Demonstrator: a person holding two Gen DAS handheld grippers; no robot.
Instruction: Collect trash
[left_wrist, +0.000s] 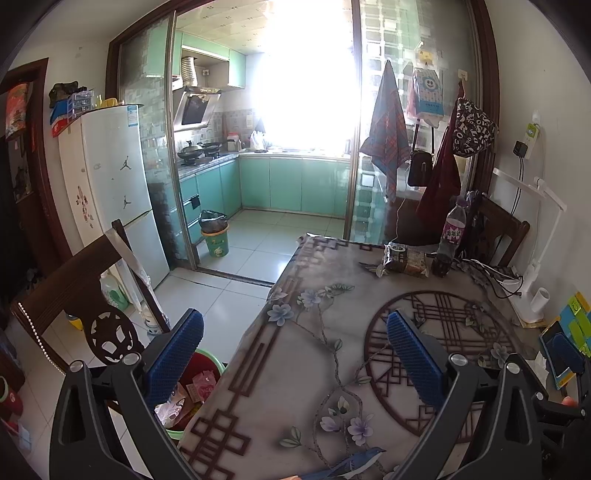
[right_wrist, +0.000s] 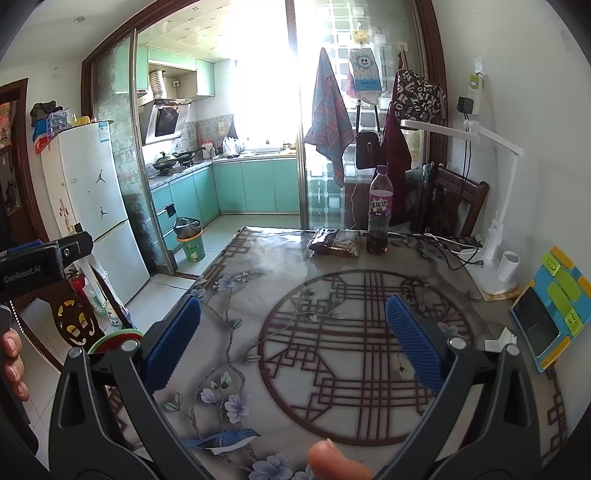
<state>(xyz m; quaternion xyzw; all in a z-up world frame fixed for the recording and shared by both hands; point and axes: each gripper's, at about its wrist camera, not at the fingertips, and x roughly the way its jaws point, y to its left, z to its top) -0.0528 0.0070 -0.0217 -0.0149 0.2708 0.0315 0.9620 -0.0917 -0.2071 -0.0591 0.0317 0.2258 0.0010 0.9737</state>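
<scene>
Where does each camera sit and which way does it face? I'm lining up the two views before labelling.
Left wrist: on the left tool, above the table's left edge, facing the kitchen; both blue fingers show, open, with the red basin of trash below.
Right wrist: on the right tool, over the table's middle, facing the same way; open fingers, a thumb tip and the other tool's body show.
Shared: purple-labelled bottle, snack packet, white lamp, fridge.
</scene>
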